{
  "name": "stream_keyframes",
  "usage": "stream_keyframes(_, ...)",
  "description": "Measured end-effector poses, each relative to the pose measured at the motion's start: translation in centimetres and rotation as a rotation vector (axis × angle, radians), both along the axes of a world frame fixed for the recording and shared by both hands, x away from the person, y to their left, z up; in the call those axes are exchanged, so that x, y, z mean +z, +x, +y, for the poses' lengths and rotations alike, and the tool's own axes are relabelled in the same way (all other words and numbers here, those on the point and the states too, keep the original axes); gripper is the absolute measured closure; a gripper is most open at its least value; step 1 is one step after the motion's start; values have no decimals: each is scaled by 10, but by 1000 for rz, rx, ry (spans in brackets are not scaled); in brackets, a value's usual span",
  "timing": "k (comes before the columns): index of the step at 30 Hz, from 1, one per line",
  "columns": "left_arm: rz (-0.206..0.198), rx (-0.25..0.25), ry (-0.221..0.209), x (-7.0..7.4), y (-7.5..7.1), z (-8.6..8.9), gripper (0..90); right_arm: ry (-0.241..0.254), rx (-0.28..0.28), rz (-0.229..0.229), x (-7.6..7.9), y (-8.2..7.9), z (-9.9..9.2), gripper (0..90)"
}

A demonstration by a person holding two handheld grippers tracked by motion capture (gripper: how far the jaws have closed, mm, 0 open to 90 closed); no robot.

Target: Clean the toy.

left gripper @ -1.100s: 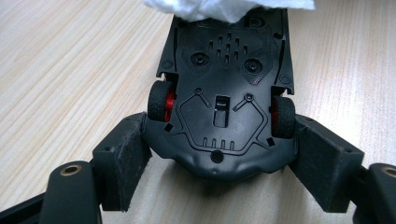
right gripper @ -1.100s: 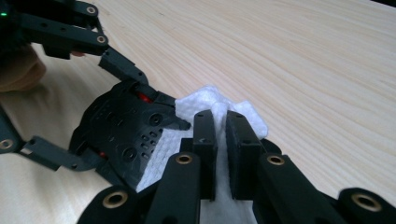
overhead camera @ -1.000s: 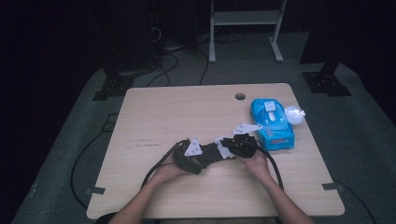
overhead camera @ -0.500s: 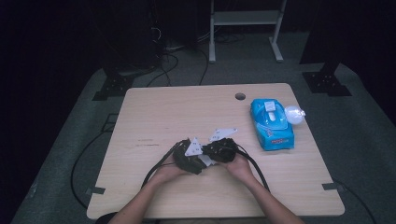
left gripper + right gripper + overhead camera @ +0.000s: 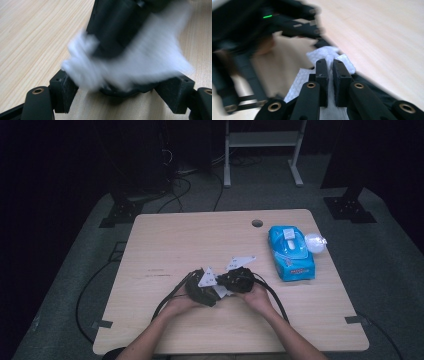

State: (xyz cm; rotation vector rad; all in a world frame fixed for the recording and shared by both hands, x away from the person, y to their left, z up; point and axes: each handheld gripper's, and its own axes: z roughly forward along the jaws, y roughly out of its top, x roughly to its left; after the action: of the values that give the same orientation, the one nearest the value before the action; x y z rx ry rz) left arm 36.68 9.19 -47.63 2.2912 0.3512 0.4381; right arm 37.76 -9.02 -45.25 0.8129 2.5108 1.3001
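Both grippers meet near the table's front middle. My right gripper (image 5: pixel 330 67) is shut on a white wipe (image 5: pixel 327 53) and presses it onto a flat black object (image 5: pixel 372 85). In the left gripper view, that black object (image 5: pixel 125 91) spans the gap between my left gripper's (image 5: pixel 120 87) wide-set pads and seems to touch both. The wipe (image 5: pixel 150 57) and the right gripper (image 5: pixel 112 25) lie blurred over it. From above, the left gripper (image 5: pixel 212 292) and the right gripper (image 5: pixel 227 285) point at each other, with a bit of wipe (image 5: pixel 220 291) between them.
A blue wipes pack (image 5: pixel 290 251) lies at the right of the wooden table (image 5: pixel 175 240), with a crumpled clear-white wad (image 5: pixel 315 241) beside it. A cable hole (image 5: pixel 257 223) sits near the far edge. Black cables trail off the front left.
My right hand has moved left with the wipe, up against the left gripper. The left hand has stayed where it was.
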Motion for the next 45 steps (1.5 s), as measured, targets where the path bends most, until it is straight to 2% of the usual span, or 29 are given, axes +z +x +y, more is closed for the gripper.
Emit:
stream_keyframes(1, 0, 0, 0, 0, 0, 0, 238, 0, 0, 0, 0, 0, 0, 831)
stream_keyframes(3, 5, 1, -4, 0, 0, 0, 238, -13, -35, -23, 3, 5, -6, 831)
stream_keyframes(5, 4, 0, 0, 0, 0, 1, 238, -46, -84, -53, 6, 10, -16, 831)
stream_keyframes(6, 6, 1, -7, 0, 0, 1, 238, -32, -126, -47, 6, 14, -28, 830)
stream_keyframes(7, 6, 1, -7, 0, 0, 1, 238, -32, -126, -47, 6, 14, -28, 830)
stream_keyframes(8, 9, -1, -10, 0, 1, 1, 238, -4, -151, -27, 6, 16, -36, 830)
stream_keyframes(11, 5, -1, -6, 0, 1, 0, 238, -12, -149, -36, 6, 13, -35, 830)
stream_keyframes(12, 0, 1, -3, 0, 0, -1, 238, -13, -116, -29, 5, 10, -27, 830)
stream_keyframes(13, 0, 1, -3, 0, 0, -1, 238, -13, -116, -29, 5, 10, -27, 830)
stream_keyframes(14, -1, 0, 2, 0, 0, -1, 238, -21, -88, -36, 4, 6, -17, 830)
stream_keyframes(17, 2, -1, 0, 0, 0, 0, 238, -26, -77, -44, 3, 4, -13, 829)
stream_keyframes(21, 6, 3, -13, 0, 0, 1, 238, -46, -119, -64, 5, 9, -28, 828)
stream_keyframes(22, 4, 1, -8, -1, 0, 1, 238, -69, -144, -81, 7, 10, -41, 828)
stream_keyframes(23, 4, 1, -8, -1, 0, 1, 238, -69, -144, -81, 7, 10, -41, 828)
stream_keyframes(24, 3, 1, -7, -1, 0, 1, 238, -62, -173, -72, 8, 10, -54, 828)
stream_keyframes(25, 3, 1, -7, -1, 0, 1, 238, -62, -173, -72, 8, 10, -54, 828)
stream_keyframes(26, 4, -2, -4, 0, 1, 1, 238, -64, -189, -70, 9, 7, -65, 829)
stream_keyframes(28, 3, -2, -1, 0, 0, 1, 238, -71, -191, -64, 9, 5, -69, 829)
stream_keyframes(30, 3, -1, -1, 0, 0, 1, 238, -69, -169, -43, 7, -1, -77, 829)
stream_keyframes(36, 6, -1, -6, -1, 1, 1, 238, -84, -158, -39, 5, -15, -87, 828)
stream_keyframes(37, -2, -4, 7, -1, 1, 1, 238, -87, -149, -33, 4, -20, -90, 828)
stream_keyframes(41, 2, 0, 1, -1, 1, 1, 238, -68, -129, -24, 4, -22, -84, 828)
stream_keyframes(42, 3, 2, -5, -1, 0, 0, 238, -63, -104, -17, 3, -23, -75, 828)
stream_keyframes(45, 4, 2, -7, -1, 0, 1, 238, -69, -85, -29, 3, -22, -67, 828)
